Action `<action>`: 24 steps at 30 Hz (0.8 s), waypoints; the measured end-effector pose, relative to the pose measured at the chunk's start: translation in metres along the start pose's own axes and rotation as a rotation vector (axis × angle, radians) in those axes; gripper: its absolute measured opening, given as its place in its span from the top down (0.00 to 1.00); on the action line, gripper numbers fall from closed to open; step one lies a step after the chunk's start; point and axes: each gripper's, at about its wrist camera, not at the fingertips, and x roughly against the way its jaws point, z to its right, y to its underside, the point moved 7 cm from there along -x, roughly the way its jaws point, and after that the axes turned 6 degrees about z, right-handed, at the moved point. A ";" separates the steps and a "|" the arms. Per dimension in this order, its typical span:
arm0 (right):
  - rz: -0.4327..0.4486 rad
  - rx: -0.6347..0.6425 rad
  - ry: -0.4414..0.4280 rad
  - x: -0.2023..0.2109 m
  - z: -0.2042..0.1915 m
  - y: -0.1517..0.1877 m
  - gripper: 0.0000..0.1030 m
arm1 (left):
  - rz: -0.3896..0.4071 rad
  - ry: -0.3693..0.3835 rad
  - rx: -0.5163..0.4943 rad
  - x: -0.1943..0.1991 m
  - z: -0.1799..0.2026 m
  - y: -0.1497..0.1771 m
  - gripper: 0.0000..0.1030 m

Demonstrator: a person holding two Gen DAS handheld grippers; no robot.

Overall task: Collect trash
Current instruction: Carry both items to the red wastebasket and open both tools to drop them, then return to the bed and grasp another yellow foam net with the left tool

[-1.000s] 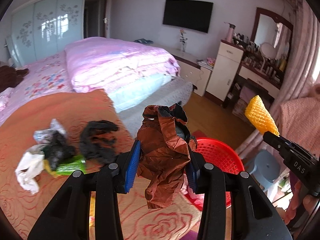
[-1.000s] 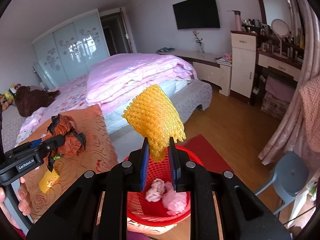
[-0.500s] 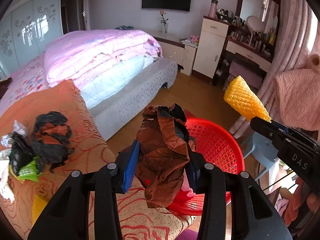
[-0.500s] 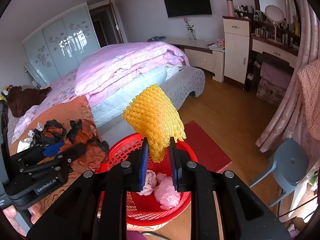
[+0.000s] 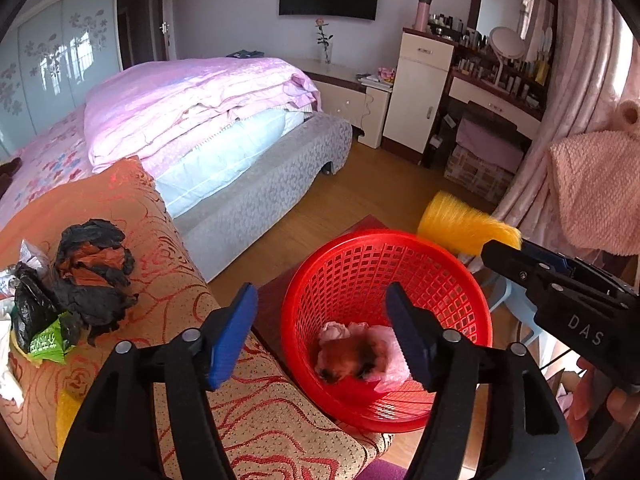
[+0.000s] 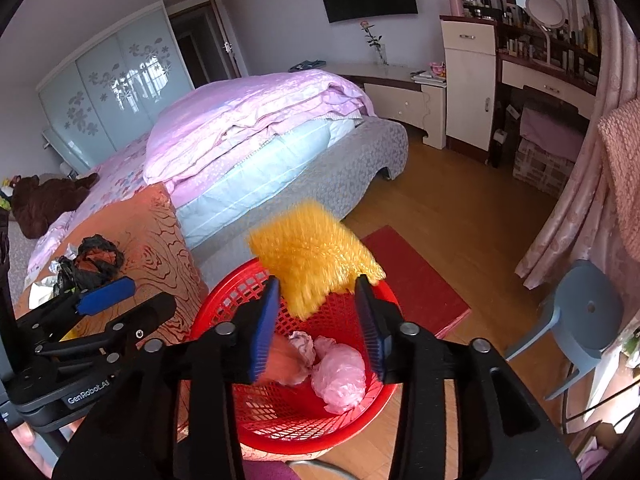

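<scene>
In the left wrist view, the left tongs (image 5: 320,328) hang over the red basket (image 5: 460,280); their jaws have just been opening and stand wide apart with nothing between them. The brown crumpled paper (image 5: 352,354) lies blurred inside the basket, against pink wrappers (image 5: 386,340). Left of the basket, on the orange patterned cover (image 5: 172,280), sits a pile of black and green trash (image 5: 76,280). Beyond the basket's far rim, the yellow foam net (image 5: 460,224) shows blurred at the tip of the right tongs (image 5: 504,248). In the right wrist view, the right tongs (image 6: 318,316) are over the same basket (image 6: 352,416); their jaws have just been opening, and the foam net (image 6: 316,260) sits blurred between the separated pads, no longer pinched. The pink wrappers (image 6: 340,372) lie in the basket below.
</scene>
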 end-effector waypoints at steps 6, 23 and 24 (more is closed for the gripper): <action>0.003 -0.005 -0.002 0.001 0.001 -0.001 0.54 | 0.006 -0.006 0.013 0.006 -0.005 -0.001 0.36; 0.122 0.082 0.013 0.034 -0.024 -0.012 0.32 | 0.067 -0.063 0.060 0.047 -0.037 -0.001 0.36; 0.130 0.089 0.008 0.037 -0.027 -0.012 0.31 | 0.071 -0.070 0.065 0.050 -0.042 0.000 0.36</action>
